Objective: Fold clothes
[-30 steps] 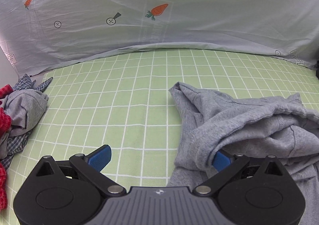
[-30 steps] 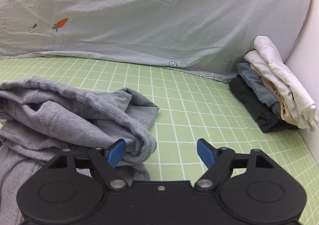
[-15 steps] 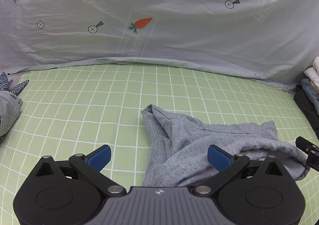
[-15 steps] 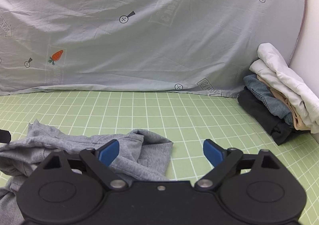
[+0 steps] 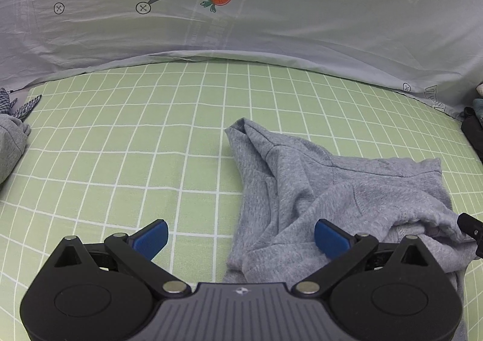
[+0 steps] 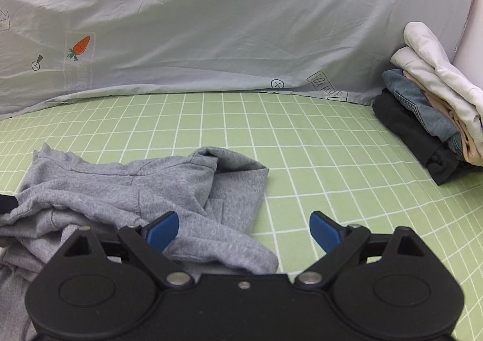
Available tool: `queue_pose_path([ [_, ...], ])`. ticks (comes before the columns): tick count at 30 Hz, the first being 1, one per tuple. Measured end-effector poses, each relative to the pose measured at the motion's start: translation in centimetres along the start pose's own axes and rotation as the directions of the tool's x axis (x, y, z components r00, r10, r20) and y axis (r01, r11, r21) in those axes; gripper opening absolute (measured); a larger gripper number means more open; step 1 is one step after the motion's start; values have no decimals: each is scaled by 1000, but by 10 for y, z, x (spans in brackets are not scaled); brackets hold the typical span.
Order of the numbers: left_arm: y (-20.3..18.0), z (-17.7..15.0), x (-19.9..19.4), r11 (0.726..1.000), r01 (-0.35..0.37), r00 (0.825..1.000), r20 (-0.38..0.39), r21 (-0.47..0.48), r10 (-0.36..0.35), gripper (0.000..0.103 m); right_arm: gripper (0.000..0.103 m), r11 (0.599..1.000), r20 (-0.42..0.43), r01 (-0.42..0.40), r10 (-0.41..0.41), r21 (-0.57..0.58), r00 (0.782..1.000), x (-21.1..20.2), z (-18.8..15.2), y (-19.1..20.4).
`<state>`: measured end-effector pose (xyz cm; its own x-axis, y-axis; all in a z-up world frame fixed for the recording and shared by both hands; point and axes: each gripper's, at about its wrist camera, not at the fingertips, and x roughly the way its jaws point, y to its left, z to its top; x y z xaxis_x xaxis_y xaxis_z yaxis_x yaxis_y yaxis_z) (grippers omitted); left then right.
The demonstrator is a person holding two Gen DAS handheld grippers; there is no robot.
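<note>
A crumpled grey sweatshirt (image 5: 332,184) lies on the green checked sheet (image 5: 120,145). My left gripper (image 5: 240,235) hangs open just above the sweatshirt's left edge; the cloth passes under the gap and neither blue pad presses on it. In the right wrist view the same sweatshirt (image 6: 135,190) spreads to the left. My right gripper (image 6: 244,227) is open wide over its right edge, its left pad above the cloth and its right pad over bare sheet. A black tip of the right gripper (image 5: 469,224) shows at the sweatshirt's far right in the left wrist view.
A folded stack of clothes (image 6: 428,117) in black, denim, beige and white stands at the right, against a white wall. Loose grey and checked garments (image 5: 9,141) lie at the left edge. A pale carrot-print sheet (image 5: 241,24) hangs behind.
The right jaws have spread wider and come off the cloth. The left gripper's right pad has come clear of the fold it was in. The sweatshirt now lies flatter.
</note>
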<state>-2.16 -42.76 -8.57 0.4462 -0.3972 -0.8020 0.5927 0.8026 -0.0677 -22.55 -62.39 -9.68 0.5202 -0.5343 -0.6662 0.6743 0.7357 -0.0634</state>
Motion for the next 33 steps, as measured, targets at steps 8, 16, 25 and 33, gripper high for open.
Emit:
queue_pose_path([
  [8,17,-55,-47,1000,-26,999,-32,-2,26,102,100,999,-34,-8,10,51,999,-48,-44,-14],
  [16,36,-155,-74,999,-32,980,-197,-22,27,102,100,995,-179,-79,90,68,980,-86,-109,-16],
  [25,39,-198,-99,1000,11,981,-195,8,-9,88,91,987,-302,-118,147,112,942,-118,-161,-12],
  [33,36,-205,-109,997,82,979,-188,-2,-81,40,75,988,-301,-115,140,101,943,-135,-170,-2],
])
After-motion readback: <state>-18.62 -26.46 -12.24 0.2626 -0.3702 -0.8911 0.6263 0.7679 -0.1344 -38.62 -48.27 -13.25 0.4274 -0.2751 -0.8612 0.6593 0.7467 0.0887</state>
